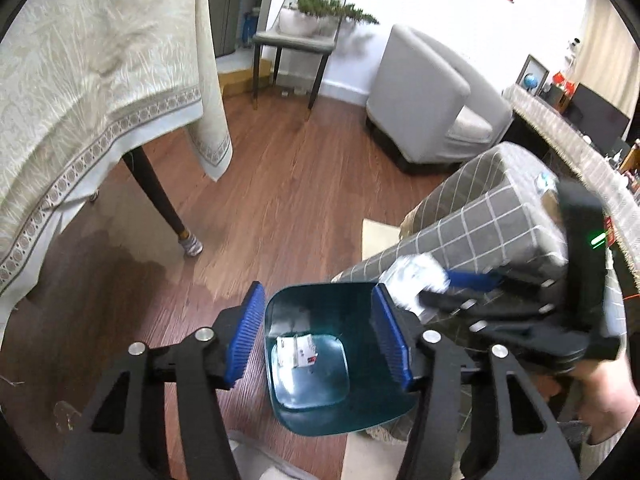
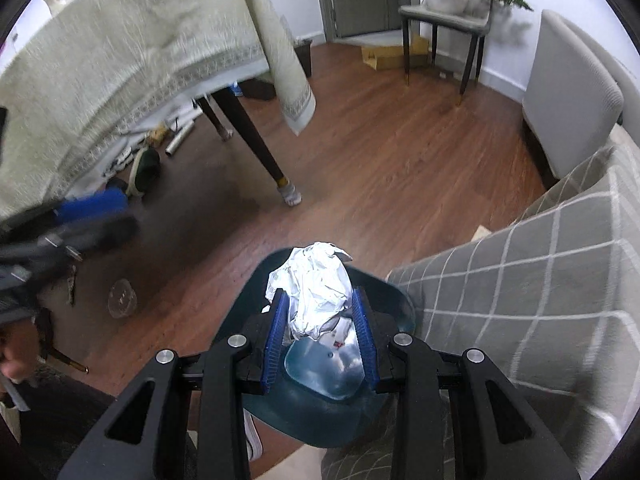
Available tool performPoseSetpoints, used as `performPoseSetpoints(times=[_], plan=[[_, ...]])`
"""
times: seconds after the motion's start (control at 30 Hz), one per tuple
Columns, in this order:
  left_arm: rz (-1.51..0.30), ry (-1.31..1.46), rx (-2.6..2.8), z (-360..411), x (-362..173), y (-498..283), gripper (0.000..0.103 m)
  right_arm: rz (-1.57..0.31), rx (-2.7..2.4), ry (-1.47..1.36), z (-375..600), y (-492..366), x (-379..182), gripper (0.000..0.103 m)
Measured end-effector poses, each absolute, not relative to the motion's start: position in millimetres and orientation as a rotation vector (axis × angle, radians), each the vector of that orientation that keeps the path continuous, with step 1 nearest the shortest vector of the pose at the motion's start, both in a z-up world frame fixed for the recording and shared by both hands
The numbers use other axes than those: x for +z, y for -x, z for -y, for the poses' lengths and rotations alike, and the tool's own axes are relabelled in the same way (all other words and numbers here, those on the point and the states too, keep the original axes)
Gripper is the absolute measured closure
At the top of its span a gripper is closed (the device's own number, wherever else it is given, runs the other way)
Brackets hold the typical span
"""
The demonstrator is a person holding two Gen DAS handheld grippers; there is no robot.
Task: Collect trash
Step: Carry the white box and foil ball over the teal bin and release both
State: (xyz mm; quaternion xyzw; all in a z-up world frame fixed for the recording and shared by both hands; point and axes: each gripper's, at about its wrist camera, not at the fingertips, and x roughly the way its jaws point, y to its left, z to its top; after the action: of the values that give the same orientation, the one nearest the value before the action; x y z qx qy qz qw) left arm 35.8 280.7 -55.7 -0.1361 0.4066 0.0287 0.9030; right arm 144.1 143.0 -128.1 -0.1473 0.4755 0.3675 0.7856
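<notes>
A dark teal trash bin [image 1: 352, 400] stands on the wooden floor beside a grey checked sofa [image 1: 480, 216]. A small white wrapper [image 1: 296, 350] lies at its bottom. My left gripper [image 1: 320, 336] hangs over the bin, open, with nothing between its blue pads. My right gripper [image 2: 322, 324] is shut on a crumpled silver-white foil wad [image 2: 316, 292], held over the bin [image 2: 280, 404] mouth. In the left wrist view the right gripper [image 1: 432, 286] comes in from the right with the foil wad [image 1: 412, 280] above the bin's rim. The left gripper [image 2: 92, 216] shows blurred at the left edge of the right wrist view.
A table with a cream cloth [image 1: 80, 80] and a dark leg [image 1: 160, 200] stands to the left. A clear plastic lid [image 2: 122, 298] lies on the floor. Clutter [image 2: 148, 160] sits under the table. A grey armchair [image 1: 424, 92] and a chair with a plant [image 1: 304, 24] stand further back.
</notes>
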Motion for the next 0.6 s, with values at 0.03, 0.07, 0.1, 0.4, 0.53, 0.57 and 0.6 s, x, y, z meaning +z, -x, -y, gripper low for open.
performPoseSetpoints(times=[0.03,0.07,0.1,0.4,0.53,0.57,0.6], plan=[[-0.83,0.282,0.057,-281.0,-53.6,-35.3,0.049,-1.036,0.791,0.324,-144.7,-144.1,-132.7,0.069],[-0.816,0.28,0.054,-280.7,-50.3,-34.3,0.049,-1.045,0.789,0.331,-146.5,-143.9,-136.8,0.069],[-0.808,0.279,0.052,-280.7,-48.9,-33.2,0.05,-1.057,0.79,0.343,-148.7,-143.2,-142.0,0.069],[-0.729,0.289,0.025,-279.2,-27.6,-28.4,0.057,-1.149,0.782,0.445,-157.7,-133.5,-180.0,0.068],[-0.698,0.289,0.017,-277.6,-20.5,-26.1,0.057,-1.167,0.772,0.487,-158.2,-129.2,-190.1,0.068],[-0.694,0.288,0.011,-276.4,-19.0,-26.6,0.057,-1.171,0.767,0.498,-157.4,-128.0,-192.5,0.067],[-0.69,0.287,0.008,-274.1,-17.9,-27.1,0.057,-1.177,0.765,0.504,-157.5,-126.8,-194.6,0.066]])
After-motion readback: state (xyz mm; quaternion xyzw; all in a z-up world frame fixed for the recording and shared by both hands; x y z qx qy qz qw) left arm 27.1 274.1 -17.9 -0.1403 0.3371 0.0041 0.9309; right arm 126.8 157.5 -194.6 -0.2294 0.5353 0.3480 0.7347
